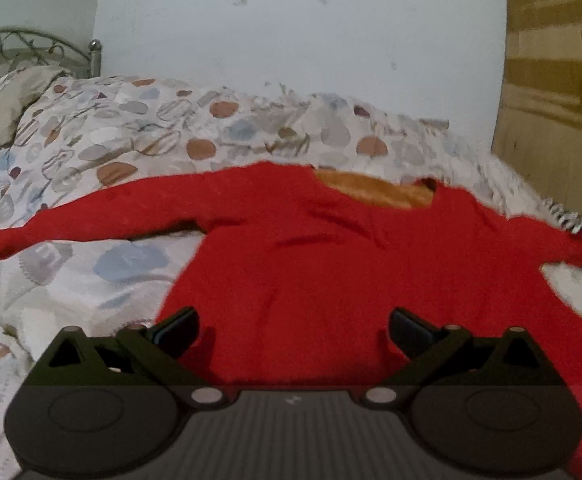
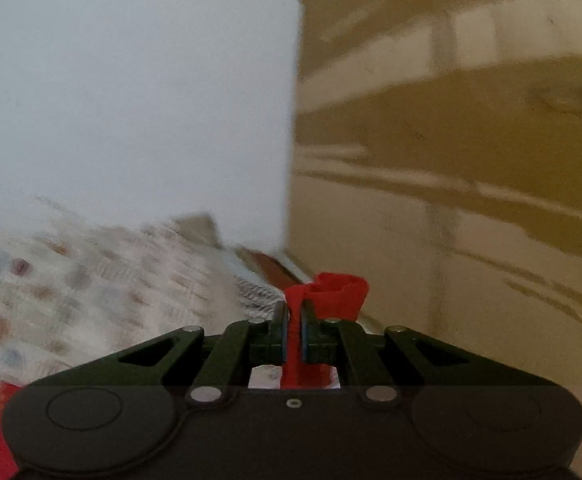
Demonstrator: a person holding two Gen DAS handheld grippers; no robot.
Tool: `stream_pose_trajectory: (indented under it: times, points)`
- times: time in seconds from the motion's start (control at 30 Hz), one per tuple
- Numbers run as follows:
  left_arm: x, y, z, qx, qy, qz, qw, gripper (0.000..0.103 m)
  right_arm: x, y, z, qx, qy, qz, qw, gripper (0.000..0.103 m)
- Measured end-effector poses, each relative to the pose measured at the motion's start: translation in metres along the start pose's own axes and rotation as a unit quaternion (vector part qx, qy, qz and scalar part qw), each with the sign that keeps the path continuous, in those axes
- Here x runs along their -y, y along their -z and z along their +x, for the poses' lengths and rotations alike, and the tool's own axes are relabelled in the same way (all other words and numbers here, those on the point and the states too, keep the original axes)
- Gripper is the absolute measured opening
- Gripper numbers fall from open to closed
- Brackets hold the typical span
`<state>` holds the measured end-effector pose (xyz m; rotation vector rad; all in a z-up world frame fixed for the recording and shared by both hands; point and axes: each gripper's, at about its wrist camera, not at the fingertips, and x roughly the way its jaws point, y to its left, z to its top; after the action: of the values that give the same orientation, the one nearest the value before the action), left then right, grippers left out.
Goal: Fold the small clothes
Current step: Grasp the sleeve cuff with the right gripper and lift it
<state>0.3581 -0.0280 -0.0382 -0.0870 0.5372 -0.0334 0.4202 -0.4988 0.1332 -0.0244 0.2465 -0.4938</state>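
Observation:
A small red long-sleeved top point(image 1: 323, 256) lies spread flat on the patterned bedcover point(image 1: 103, 148), sleeves out to both sides, its orange inner neck lining point(image 1: 375, 190) showing at the far end. My left gripper point(image 1: 293, 330) is open and empty, its fingers just above the top's near hem. My right gripper point(image 2: 294, 320) is shut on the red cuff point(image 2: 337, 294) of the right sleeve, which bunches up above the fingertips. That view is blurred.
A white wall point(image 1: 291, 28) stands behind the bed. A tall wooden wardrobe point(image 2: 471, 140) stands close on the right. A pillow point(image 1: 7, 104) and a metal headboard point(image 1: 31, 48) are at the far left.

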Motion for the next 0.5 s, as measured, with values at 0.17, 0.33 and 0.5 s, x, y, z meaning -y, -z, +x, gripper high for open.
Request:
stream_pose_trajectory:
  times: [0.17,0.33,0.5]
  points:
    - [-0.029,-0.011,-0.023,0.024,-0.002,-0.047,0.9986,0.103,-0.073,-0.033,-0.042,0.030,-0.098,-0.022,0.995,0.005]
    - [-0.056,-0.016,-0.043,0.064,-0.031,-0.076,0.9946,0.103,-0.152,-0.036,-0.085,0.046,-0.212,-0.051,0.975,0.005]
    - [-0.079,-0.018,-0.050,0.073,-0.052,-0.090,0.9919,0.103,-0.223,-0.001,-0.115,0.005,-0.304,-0.077,0.950,0.005]
